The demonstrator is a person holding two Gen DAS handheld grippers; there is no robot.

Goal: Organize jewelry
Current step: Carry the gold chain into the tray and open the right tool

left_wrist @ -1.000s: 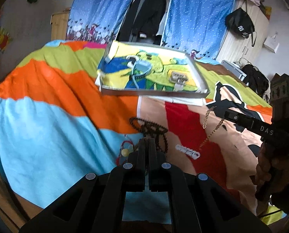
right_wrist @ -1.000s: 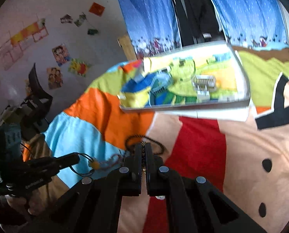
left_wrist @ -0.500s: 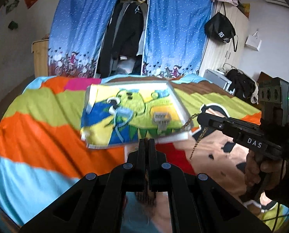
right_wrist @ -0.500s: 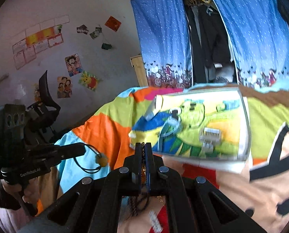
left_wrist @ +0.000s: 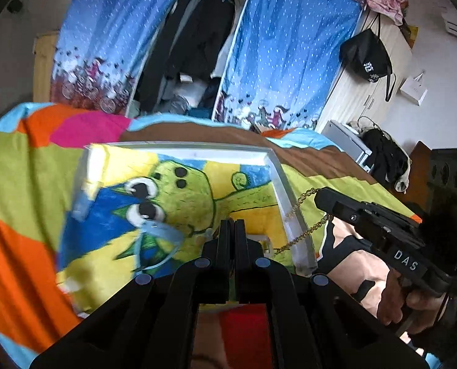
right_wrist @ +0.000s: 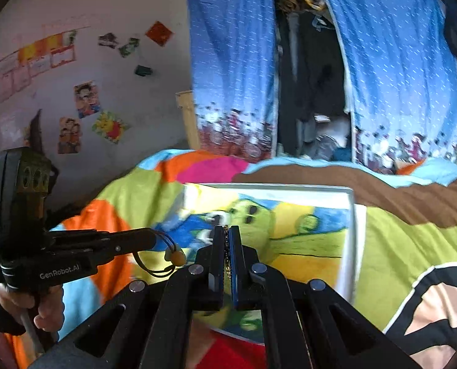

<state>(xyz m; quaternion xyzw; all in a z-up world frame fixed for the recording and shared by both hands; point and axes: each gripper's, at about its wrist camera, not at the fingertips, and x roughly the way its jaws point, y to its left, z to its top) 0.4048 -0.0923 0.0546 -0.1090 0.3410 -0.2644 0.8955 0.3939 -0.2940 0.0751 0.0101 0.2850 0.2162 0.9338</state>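
A white-rimmed tray (left_wrist: 278, 181) with a green cartoon print lies on the bed, just ahead of both grippers. My left gripper (left_wrist: 234, 224) is shut. In the right wrist view a black cord necklace (right_wrist: 148, 266) with a yellowish bead (right_wrist: 175, 256) hangs from the left gripper's tip (right_wrist: 150, 240). My right gripper (right_wrist: 226, 230) is shut on a gold chain (right_wrist: 226, 258). In the left wrist view that chain (left_wrist: 305, 232) dangles from the right gripper (left_wrist: 319, 195) over the tray's right rim. A light blue bracelet (left_wrist: 160, 235) lies in the tray.
A colourful patchwork bedspread (left_wrist: 22, 169) covers the bed under the tray. Blue curtains (left_wrist: 289, 46) and hanging dark clothes stand behind it. A cupboard with a black bag (left_wrist: 366, 58) is at the right. A person's hand (left_wrist: 394, 301) holds the right gripper's handle.
Both grippers have risen off the bedspread and moved forward to the tray, each carrying its piece. The tray now looks much nearer and larger.
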